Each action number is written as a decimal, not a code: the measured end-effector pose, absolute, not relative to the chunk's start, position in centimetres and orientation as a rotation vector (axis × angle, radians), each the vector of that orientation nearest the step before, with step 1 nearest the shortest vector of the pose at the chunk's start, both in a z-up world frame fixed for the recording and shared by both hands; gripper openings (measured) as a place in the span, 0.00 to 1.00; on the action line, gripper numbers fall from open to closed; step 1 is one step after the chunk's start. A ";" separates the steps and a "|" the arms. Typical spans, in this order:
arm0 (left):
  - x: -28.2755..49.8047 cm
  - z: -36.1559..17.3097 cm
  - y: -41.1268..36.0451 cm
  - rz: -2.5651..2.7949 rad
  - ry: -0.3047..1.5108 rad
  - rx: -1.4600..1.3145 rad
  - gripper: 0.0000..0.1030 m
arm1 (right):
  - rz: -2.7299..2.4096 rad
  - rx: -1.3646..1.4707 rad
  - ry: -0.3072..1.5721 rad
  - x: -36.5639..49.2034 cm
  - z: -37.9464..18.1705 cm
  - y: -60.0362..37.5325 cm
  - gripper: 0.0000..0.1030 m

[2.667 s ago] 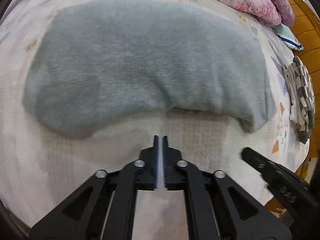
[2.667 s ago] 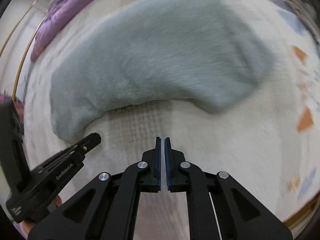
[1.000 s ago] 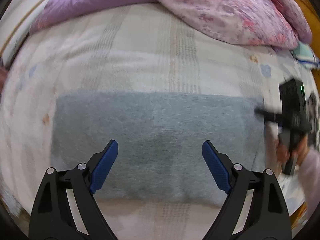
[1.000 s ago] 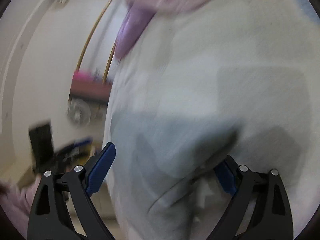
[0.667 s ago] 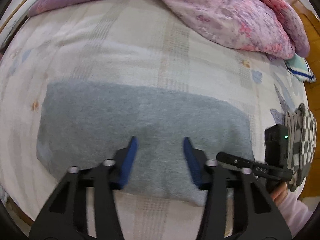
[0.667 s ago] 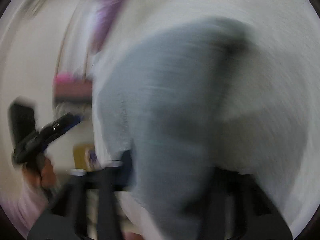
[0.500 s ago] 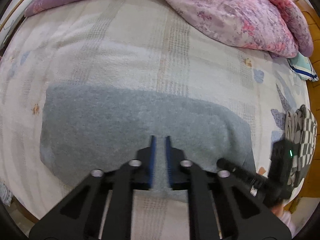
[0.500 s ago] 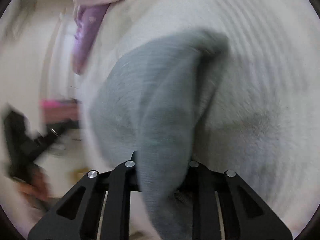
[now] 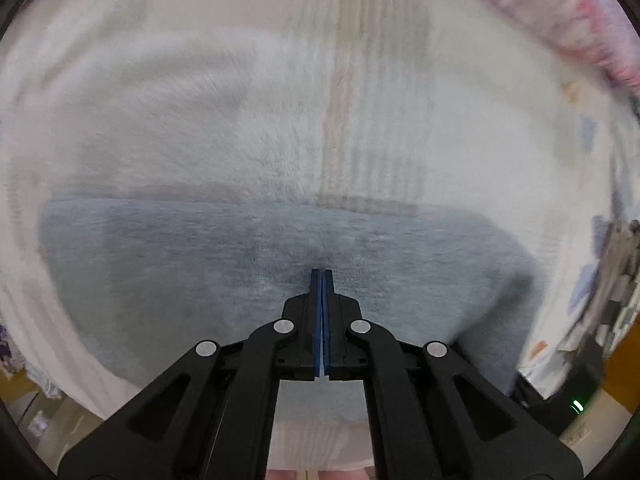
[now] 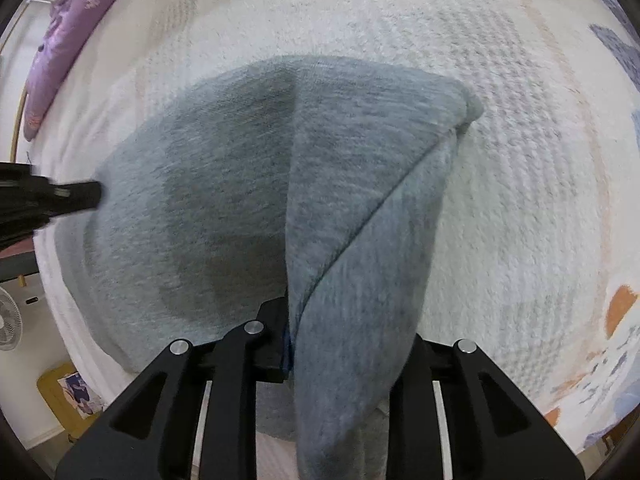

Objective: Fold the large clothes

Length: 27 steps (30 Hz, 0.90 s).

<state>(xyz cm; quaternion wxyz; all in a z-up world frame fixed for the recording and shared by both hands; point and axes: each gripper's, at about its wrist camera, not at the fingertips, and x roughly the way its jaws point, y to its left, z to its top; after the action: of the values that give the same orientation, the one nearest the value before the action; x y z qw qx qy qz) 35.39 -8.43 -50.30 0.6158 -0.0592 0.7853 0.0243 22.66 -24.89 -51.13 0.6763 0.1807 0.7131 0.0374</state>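
Only the right wrist view showed the right gripper (image 10: 294,344) pinching a lifted fold of the fuzzy grey garment (image 10: 224,200). The left view showed that garment (image 9: 240,264) lying long, side to side, on the soft white blanket (image 9: 380,100), with the left gripper (image 9: 322,280) pressed shut and empty.

Bed (image 10: 500,128): covered by a cream, textured blanket with faint striped bands and small orange and blue patches near its right edge. Grey garment (image 10: 224,184) lies spread on the blanket; one corner is lifted and doubled over itself. Purple quilt (image 10: 60,40) lies bunched at the far left edge; pink floral quilt (image 9: 592,28) along the far right. Checked cloth (image 9: 616,280) at right edge, blurred
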 end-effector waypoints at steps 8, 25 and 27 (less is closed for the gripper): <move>36.6 -52.5 -8.5 0.096 1.877 -0.121 0.02 | 0.093 0.456 1.577 22.0 -52.4 -24.2 0.23; 27.6 -51.8 -9.8 0.127 1.798 -0.040 0.02 | 0.147 0.629 1.601 25.1 -55.0 -28.7 0.26; 28.0 -52.4 -10.5 0.141 1.772 0.007 0.03 | 0.167 0.620 1.574 25.2 -55.0 -28.7 0.26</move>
<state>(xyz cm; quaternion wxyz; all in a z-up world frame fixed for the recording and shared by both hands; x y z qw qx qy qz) 27.97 -10.46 -52.35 0.6305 0.0032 0.7737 0.0618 25.21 -28.75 -55.03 0.6601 0.2739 0.6956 0.0739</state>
